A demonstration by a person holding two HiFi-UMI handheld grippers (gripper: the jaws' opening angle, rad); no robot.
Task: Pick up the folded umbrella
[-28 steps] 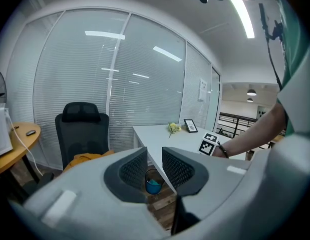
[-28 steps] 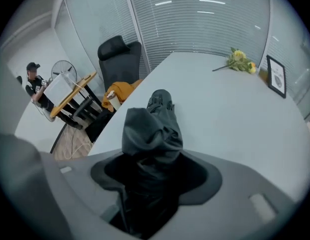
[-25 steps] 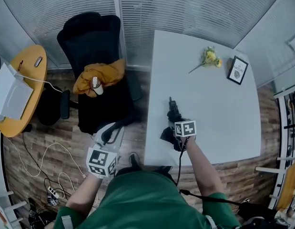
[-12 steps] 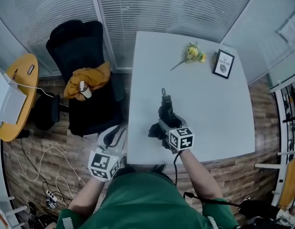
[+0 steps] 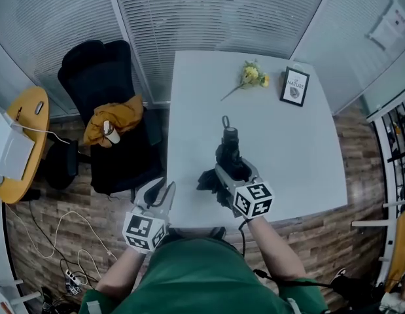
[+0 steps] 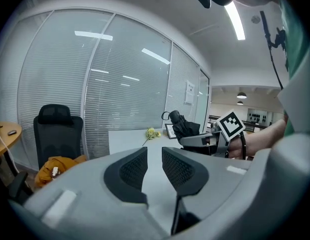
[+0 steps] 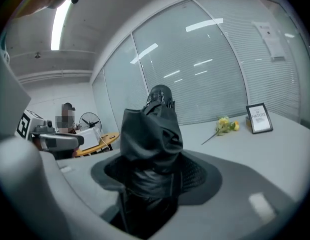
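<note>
The folded umbrella point(image 5: 228, 150) is black, with a wrist loop at its far end. My right gripper point(image 5: 235, 170) is shut on it and holds it above the white table point(image 5: 294, 149), tip pointing away from me. In the right gripper view the umbrella point(image 7: 152, 134) stands bunched between the jaws of that gripper point(image 7: 153, 181). My left gripper point(image 5: 159, 191) hovers at the table's near left edge, open by a narrow gap with nothing in it. From the left gripper view point(image 6: 149, 160) the umbrella point(image 6: 184, 126) shows at mid right.
A yellow flower point(image 5: 251, 76) and a framed picture point(image 5: 295, 87) lie at the table's far side. A black office chair point(image 5: 97, 90) with an orange cloth point(image 5: 117, 115) stands left of the table. A round yellow side table point(image 5: 22, 169) and floor cables point(image 5: 65, 241) are further left.
The right gripper has kept its hold on the umbrella and drawn it slightly nearer to me. The left gripper has drifted a little right, toward the table's edge.
</note>
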